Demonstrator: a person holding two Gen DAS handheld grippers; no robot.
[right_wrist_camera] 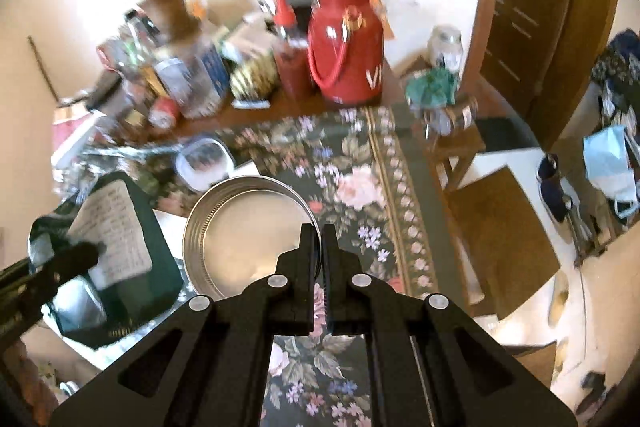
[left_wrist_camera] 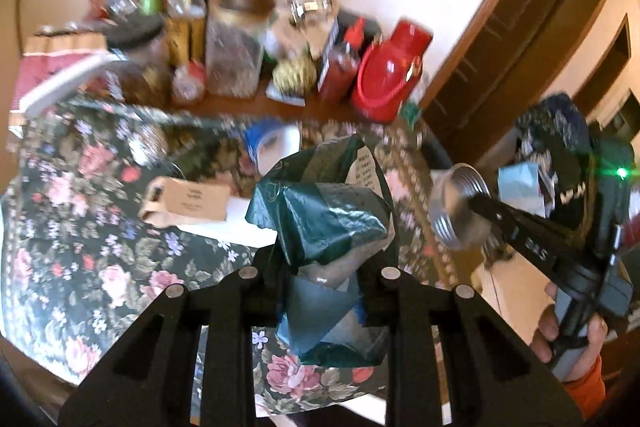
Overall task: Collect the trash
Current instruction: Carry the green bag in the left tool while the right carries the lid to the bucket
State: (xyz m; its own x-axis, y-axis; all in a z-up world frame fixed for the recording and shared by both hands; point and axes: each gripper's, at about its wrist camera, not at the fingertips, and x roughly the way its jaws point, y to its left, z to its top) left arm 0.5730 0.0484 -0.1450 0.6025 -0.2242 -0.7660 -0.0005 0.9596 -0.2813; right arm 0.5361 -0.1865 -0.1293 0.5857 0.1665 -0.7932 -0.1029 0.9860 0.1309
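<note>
Above floral tablecloth (left_wrist_camera: pixel 80 227) | left gripper (left_wrist_camera: pixel 320 259) clamps green bag (left_wrist_camera: pixel 320 211) | right gripper (right_wrist_camera: pixel 319 247) pinches metal lid (right_wrist_camera: pixel 244 227)

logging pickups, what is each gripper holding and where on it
Left gripper clamps the crumpled green bag at its lower crumpled part. Right gripper pinches the metal lid by its rim.

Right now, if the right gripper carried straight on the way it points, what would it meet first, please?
Probably the floral tablecloth: the right gripper, shut on the metal lid, points down at it. Depth is unclear.
</note>
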